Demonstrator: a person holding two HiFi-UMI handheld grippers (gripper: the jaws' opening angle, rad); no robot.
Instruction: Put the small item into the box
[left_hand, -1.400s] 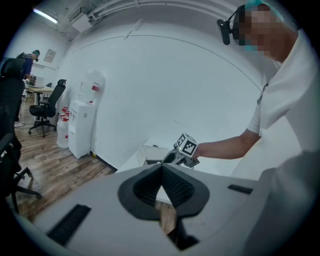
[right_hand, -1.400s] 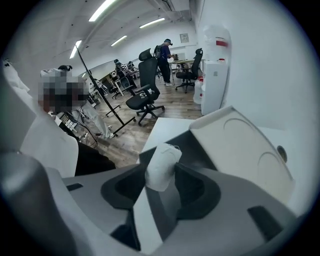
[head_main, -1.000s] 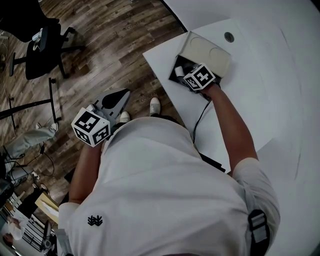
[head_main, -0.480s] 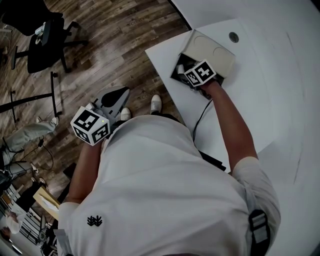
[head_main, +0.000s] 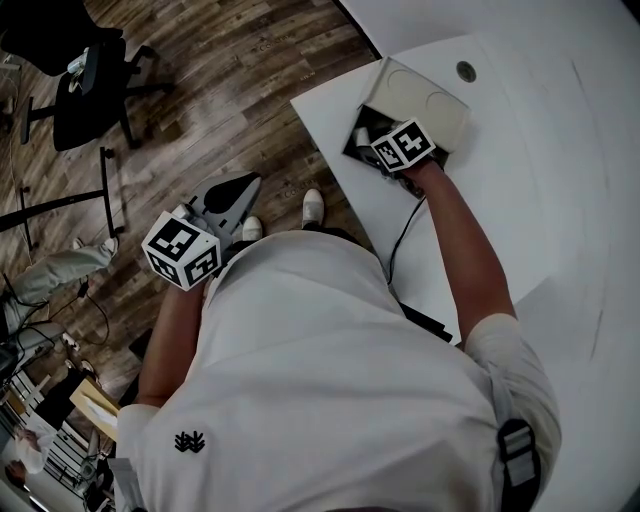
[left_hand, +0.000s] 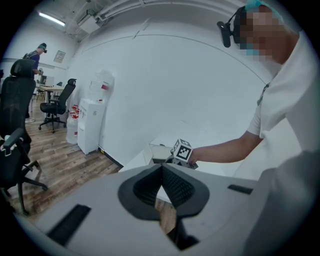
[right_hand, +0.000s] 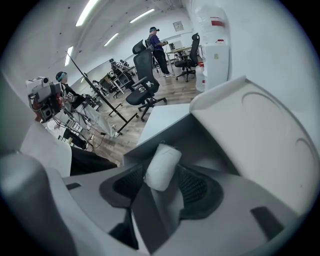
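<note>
White roll (right_hand: 162, 166): down inside the open box (head_main: 420, 100), loose between my right gripper's (right_hand: 161, 181) jaws, which had just been opening. Left gripper (left_hand: 161, 167): clenched on nothing, well apart from the box. I judged the placing nearly done, with only withdrawal from the box remaining.

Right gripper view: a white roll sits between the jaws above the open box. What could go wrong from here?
The right gripper's jaws have just been opening, but the white roll sits tilted between the pads. It might cling to one and come out with the gripper. The box stands at the table's corner, beside the drop to the floor, so a nudge while withdrawing could shove it off.
</note>
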